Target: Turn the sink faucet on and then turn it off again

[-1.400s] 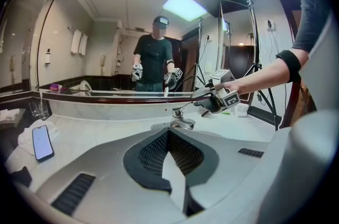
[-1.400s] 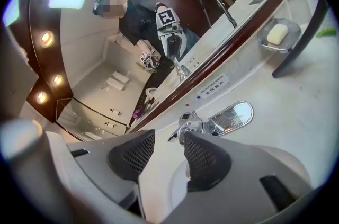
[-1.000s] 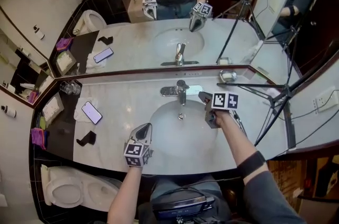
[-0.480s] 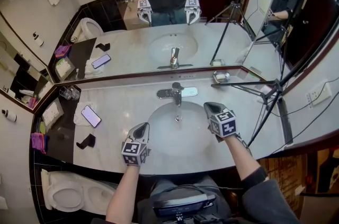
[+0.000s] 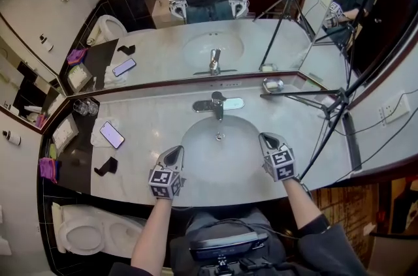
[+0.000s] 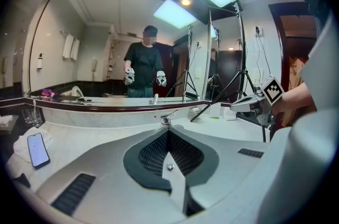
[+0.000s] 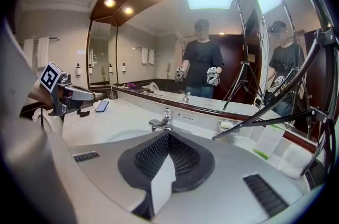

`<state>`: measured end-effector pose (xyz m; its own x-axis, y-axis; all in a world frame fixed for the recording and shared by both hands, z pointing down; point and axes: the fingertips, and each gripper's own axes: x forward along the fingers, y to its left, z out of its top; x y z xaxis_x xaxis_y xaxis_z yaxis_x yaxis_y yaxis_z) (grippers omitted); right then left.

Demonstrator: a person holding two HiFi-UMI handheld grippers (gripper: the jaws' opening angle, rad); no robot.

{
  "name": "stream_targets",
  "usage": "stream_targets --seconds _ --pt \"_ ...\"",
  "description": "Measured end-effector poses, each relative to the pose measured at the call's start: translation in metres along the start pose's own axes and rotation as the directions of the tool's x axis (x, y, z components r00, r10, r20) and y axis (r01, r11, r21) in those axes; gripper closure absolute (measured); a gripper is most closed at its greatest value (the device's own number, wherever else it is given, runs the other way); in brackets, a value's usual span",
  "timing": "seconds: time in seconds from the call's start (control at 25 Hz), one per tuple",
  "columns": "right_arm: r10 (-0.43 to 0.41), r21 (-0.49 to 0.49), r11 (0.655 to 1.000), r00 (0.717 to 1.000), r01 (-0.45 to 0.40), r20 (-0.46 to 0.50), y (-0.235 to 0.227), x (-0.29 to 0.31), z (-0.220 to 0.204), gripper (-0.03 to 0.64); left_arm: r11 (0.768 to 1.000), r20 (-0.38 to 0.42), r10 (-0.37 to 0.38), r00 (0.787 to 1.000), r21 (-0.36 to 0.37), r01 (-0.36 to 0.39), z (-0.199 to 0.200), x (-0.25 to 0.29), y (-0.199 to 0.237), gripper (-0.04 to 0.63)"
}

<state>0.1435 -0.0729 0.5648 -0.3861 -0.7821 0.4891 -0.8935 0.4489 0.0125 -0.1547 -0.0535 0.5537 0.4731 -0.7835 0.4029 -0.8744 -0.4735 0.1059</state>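
The chrome faucet [image 5: 216, 103] stands at the back of the white oval sink [image 5: 196, 160], and I see no stream under its spout. My left gripper [image 5: 175, 152] hovers at the sink's near left rim, shut and empty, pointing at the faucet [image 6: 166, 120]. My right gripper [image 5: 266, 138] is at the near right rim, well short of the faucet [image 7: 165, 120]. Its jaws have just been closing and now meet with nothing between them. Each gripper view shows the other gripper to the side, the right gripper [image 6: 249, 105] and the left gripper [image 7: 79, 93].
A phone [image 5: 112, 135] lies on a white cloth left of the sink, with glasses [image 5: 83, 107] behind it and a black holder [image 5: 106, 167] nearer me. A soap dish [image 5: 273, 85] sits back right. Tripod legs [image 5: 326, 105] cross the right counter. A mirror backs the counter.
My right gripper has drawn back from beside the faucet to the sink's near right rim and rolled its marker cube upward. The left gripper has stayed put.
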Motion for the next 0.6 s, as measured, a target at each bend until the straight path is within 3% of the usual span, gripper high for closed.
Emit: stream_targets --seconds 0.6 --pt "0.021 -0.027 0.999 0.999 -0.023 -0.050 0.010 0.005 -0.018 0.600 1.000 0.006 0.002 1.000 -0.011 -0.002 -0.005 -0.002 -0.004 0.600"
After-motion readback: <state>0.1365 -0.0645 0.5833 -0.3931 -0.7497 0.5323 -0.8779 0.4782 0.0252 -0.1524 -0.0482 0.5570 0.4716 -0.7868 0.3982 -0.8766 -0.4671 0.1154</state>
